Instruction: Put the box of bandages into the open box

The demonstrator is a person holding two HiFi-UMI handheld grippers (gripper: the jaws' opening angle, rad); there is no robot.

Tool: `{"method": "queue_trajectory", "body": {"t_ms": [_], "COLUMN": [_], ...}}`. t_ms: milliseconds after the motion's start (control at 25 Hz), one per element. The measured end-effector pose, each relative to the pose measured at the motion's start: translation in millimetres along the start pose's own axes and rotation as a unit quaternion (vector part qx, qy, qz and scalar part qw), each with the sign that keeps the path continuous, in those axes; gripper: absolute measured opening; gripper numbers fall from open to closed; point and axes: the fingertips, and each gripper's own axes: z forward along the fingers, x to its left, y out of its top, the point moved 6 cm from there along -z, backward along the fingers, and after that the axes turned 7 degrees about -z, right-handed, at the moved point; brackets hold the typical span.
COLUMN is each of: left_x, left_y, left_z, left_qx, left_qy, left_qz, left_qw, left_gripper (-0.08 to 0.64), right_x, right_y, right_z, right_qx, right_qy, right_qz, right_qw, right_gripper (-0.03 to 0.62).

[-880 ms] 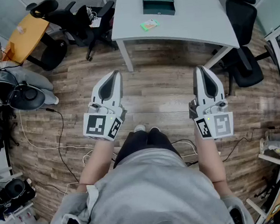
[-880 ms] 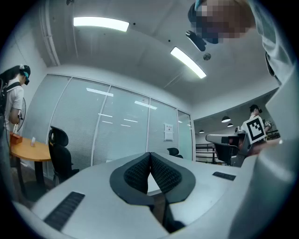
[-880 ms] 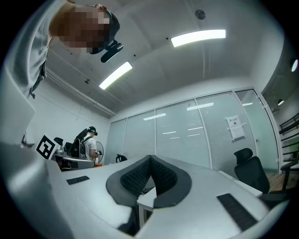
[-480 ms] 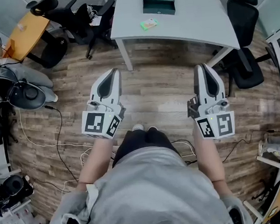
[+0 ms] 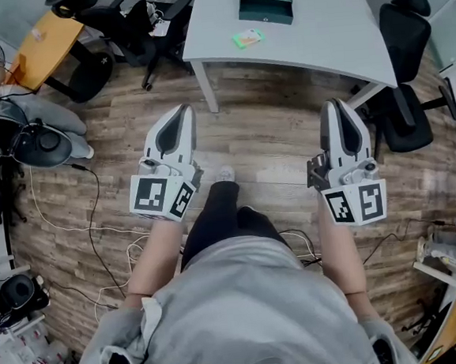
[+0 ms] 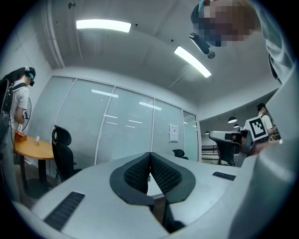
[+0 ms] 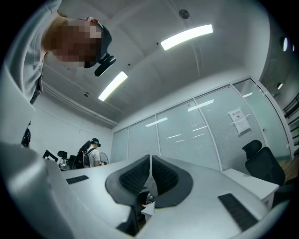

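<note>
- Both the left gripper (image 5: 181, 111) and right gripper (image 5: 333, 105) are clenched, empty: the table (image 5: 318, 38) is too far away.
- Box of bandages (image 5: 246, 38) lies on it, near the open box (image 5: 265, 2), top middle.

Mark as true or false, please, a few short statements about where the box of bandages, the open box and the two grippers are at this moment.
1. The box of bandages lies on the white table, outside the open box. True.
2. The left gripper holds the box of bandages. False: its jaws are together with nothing between them, and it is over the wooden floor, short of the table.
3. The right gripper is shut and empty. True.
4. The open box stands on the floor. False: it stands on the table, beyond the box of bandages as the head view shows it.
5. A black office chair stands by the table's right side. True.
</note>
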Motion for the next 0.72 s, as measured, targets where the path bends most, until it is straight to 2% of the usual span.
{"method": "queue_trajectory", "body": {"t_ms": [320, 720], "left_x": [51, 143], "left_y": [-9, 11], "left_z": [74, 195], "left_qx": [-0.009, -0.005], "left_qy": [-0.020, -0.051], "left_qz": [-0.009, -0.011], "left_qw": [0.9997, 0.9986], "left_gripper": [0.017, 0.017], "right_x": [-25, -49], "right_y": [-24, -51], "right_z": [71, 212], "right_qx": [-0.004, -0.013], "right_qy": [-0.006, -0.021], "right_qz": [-0.013, -0.024], "right_qw": [1.000, 0.999], "right_gripper": [0.051, 0.051]}}
